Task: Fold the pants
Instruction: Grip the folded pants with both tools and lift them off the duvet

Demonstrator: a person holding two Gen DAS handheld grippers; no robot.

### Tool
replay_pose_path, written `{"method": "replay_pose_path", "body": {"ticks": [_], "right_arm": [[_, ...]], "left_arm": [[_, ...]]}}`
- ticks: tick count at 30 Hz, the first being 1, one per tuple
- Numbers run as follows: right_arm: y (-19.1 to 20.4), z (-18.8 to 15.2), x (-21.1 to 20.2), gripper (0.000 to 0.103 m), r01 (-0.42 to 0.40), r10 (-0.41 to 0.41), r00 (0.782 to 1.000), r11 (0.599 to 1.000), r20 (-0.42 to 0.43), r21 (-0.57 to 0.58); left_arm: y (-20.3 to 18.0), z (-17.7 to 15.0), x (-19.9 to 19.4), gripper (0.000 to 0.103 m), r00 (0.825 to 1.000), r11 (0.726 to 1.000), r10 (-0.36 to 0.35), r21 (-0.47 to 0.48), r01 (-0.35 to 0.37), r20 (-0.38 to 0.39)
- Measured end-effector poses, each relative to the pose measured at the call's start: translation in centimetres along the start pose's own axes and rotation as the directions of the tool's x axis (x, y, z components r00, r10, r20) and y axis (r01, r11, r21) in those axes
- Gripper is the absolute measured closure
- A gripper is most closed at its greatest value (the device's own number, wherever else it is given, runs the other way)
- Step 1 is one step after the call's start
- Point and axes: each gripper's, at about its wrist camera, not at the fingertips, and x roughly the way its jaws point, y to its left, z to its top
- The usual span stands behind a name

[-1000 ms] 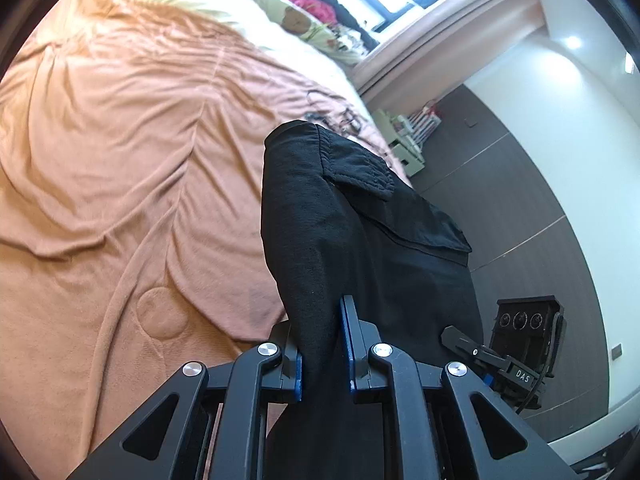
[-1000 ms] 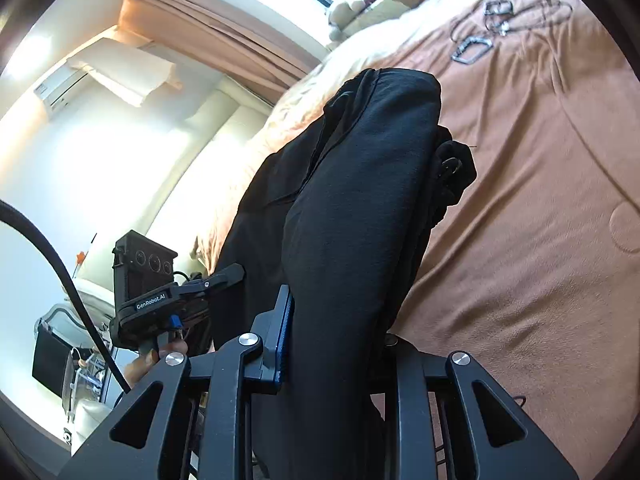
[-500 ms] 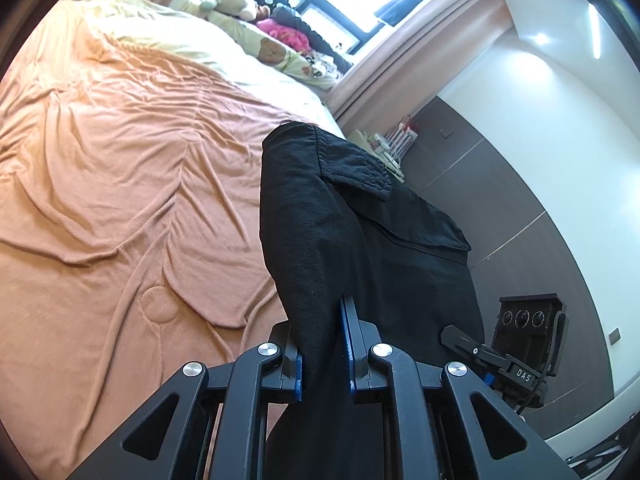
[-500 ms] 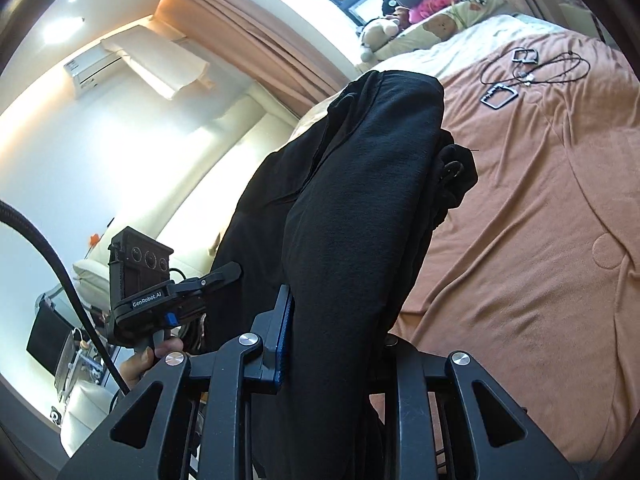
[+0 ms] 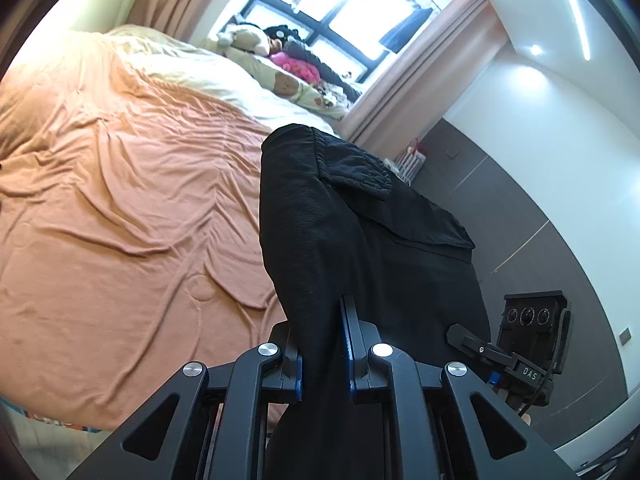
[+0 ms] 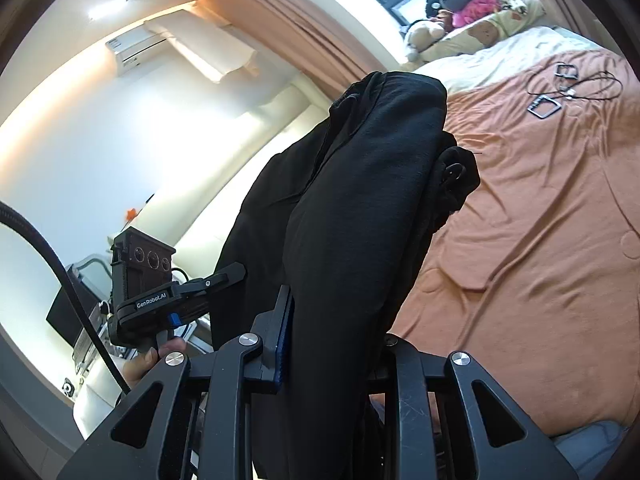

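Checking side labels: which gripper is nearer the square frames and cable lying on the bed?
Right. The right gripper, shut on the black pants, has the frames ahead on the bed; the left gripper faces bare blanket.

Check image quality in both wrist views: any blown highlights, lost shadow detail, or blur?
Left wrist: window blown out, black pants keep faint fold detail, bedspread sharp. Right wrist: wall washed out by glare, pants nearly featureless; strong fisheye bending in both, no obvious blur.
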Motion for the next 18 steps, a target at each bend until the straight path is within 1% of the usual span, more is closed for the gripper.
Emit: {"method": "replay_pose_path", "body": {"ticks": [5, 8, 12, 18], "right_arm": [[1.1, 0.4, 1.8, 0.082, -0.014, 0.014, 1.000, 1.000, -0.002, -0.027], [1.4, 0.5, 3.1, 0.082, -0.030, 0.030, 1.000, 0.999, -0.003, -0.023], [2.2, 0.0, 4.7, 0.082, -0.043, 0.042, 0.999, 0.998, -0.011, -0.039], [3.5, 0.1, 8.8, 0.082, -0.057, 0.054, 0.998, 0.996, -0.039, -0.067]], "left_arm": [[1.6, 0.0, -2.9, 0.087, 0.999, 1.000, 0.011, 0.004, -0.011, 0.035], [2.4, 0.3, -4.6, 0.087, 0.998, 1.000, 0.021, 0.015, -0.022, 0.062], [3.9, 0.6, -6.7, 0.087, 0.995, 0.999, 0.036, 0.024, -0.039, 0.098], [7.3, 1.2, -9.5, 0.087, 0.986, 0.995, 0.092, 0.019, -0.095, 0.136]]}}
